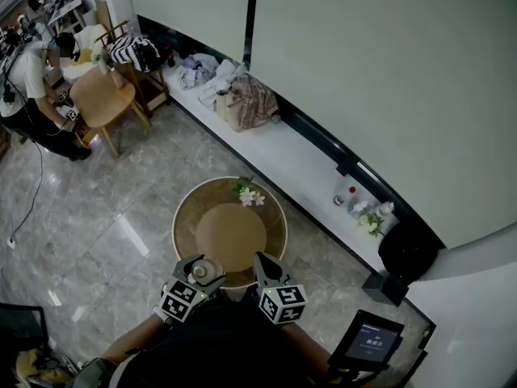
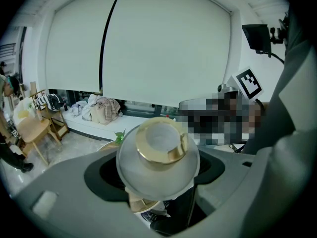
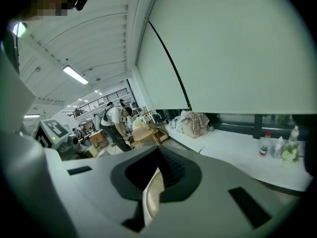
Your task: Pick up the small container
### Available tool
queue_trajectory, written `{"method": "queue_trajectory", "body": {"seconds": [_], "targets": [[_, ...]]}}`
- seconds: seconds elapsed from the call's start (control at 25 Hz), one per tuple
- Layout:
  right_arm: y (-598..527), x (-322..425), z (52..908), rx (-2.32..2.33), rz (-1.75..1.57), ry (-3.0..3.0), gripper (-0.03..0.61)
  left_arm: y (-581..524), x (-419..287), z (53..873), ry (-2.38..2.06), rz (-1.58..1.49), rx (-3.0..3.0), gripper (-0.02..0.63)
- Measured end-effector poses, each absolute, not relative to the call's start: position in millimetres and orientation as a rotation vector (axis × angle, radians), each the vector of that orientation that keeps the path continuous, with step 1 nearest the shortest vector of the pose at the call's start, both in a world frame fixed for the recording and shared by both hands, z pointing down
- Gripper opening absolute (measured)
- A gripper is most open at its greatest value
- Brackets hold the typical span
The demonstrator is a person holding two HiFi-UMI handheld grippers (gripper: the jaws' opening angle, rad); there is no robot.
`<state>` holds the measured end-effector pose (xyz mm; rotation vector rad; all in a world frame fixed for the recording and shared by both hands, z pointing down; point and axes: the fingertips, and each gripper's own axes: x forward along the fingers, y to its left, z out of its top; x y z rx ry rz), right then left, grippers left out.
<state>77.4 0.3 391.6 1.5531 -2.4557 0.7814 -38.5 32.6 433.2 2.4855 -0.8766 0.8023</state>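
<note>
The small container [image 1: 199,272], a grey bowl shape with a gold rim [image 2: 158,152], sits between the jaws of my left gripper [image 1: 200,267], which is shut on it and held close to my body, over the near edge of the round wooden table [image 1: 230,233]. In the left gripper view it fills the middle and points up toward the wall. My right gripper [image 1: 265,267] is level with it on the right. Its jaws are closed on a thin gold-edged disc [image 3: 152,195], seen edge-on like a lid.
White flowers [image 1: 247,194] lie at the table's far edge. A long white ledge [image 1: 307,164] along the wall carries clothes, bottles and more flowers. A tablet on a stand [image 1: 367,338] is at my right. A person [image 1: 28,87] stands by a wooden table far left.
</note>
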Motion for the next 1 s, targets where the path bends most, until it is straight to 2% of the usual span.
{"method": "queue_trajectory", "body": {"seconds": [1.0], "targets": [[-1.5,74.7,392.4,1.547,0.766,-2.455,0.005,26.7,-37.9,430.3,-0.884,0.760,2.504,0.342]]}}
